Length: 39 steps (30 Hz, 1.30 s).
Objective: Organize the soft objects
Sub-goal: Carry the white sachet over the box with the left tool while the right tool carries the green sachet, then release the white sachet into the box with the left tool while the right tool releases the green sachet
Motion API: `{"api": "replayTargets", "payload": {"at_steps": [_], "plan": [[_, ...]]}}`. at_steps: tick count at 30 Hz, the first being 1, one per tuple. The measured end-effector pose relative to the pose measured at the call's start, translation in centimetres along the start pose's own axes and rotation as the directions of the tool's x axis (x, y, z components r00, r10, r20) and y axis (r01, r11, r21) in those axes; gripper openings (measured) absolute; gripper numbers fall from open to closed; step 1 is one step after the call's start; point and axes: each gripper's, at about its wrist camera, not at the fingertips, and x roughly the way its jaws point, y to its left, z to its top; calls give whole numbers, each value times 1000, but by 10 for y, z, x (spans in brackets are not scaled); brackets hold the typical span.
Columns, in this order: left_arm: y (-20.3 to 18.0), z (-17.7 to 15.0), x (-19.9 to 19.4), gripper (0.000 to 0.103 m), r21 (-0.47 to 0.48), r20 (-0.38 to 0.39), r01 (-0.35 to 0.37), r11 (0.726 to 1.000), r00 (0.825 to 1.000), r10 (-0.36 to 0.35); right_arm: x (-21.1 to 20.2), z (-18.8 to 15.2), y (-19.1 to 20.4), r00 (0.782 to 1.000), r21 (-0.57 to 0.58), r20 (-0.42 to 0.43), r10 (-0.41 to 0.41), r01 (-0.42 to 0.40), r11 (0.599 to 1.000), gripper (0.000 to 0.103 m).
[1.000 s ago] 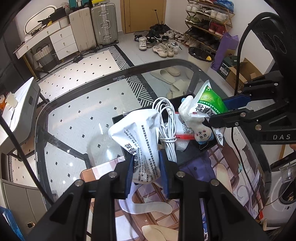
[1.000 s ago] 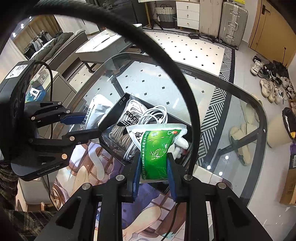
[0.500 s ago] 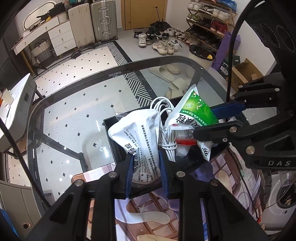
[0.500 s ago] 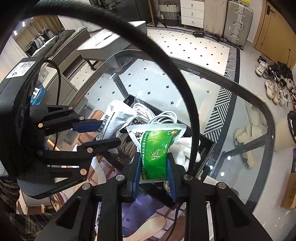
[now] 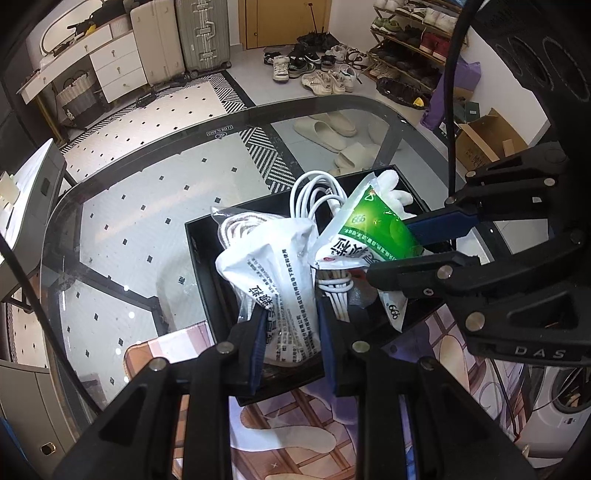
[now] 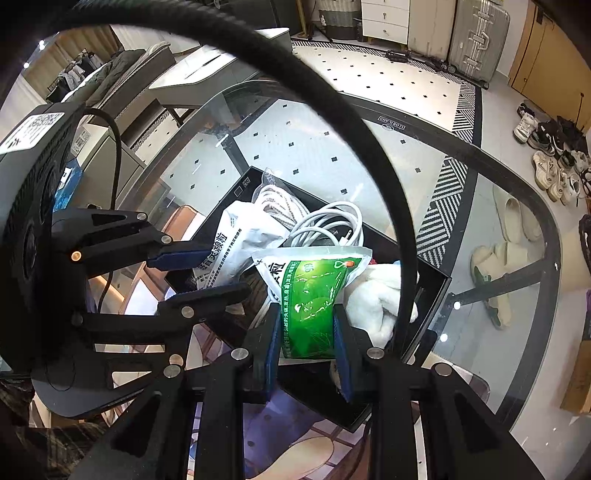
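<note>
Each hand-held gripper pinches a pouch — left [image 5: 291,332] the white pouch [image 5: 273,273], right [image 6: 306,345] the green pouch [image 6: 314,295] — directly above the black tray [image 5: 199,258] (long axes upright).

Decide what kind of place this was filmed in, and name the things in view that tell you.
Most likely a lived-in home, near its entrance: a shoe rack with loose shoes on the floor, suitcases by a door, and a washing machine beside the glass table.

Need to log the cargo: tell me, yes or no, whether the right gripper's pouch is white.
No: the right gripper is clamped on a green pouch, while the white pouch sits in the left gripper.
</note>
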Motion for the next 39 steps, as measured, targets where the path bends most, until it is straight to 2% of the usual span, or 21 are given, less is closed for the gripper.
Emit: {"api": "replayTargets", "payload": {"at_steps": [17,27,30,39], "plan": [[2,-9,18,24,-14,-38,14,1000,999,-15,22,3,-3,1000,15,-24,-3,4,1000,26],[3,-6,17,27,-22,-50,12,1000,999,-13,21,-1,-5,1000,27,-4,-10,10,1000,28],[3,-6,15,30,-15,-52,4,1000,999,-5,17,-4,-2,1000,26,8,-18,18,999,31],[2,-7,1,50,-14,-38,8,1000,999,-9,0,-6,3,999,25,30,-16,16,1000,43]]}}
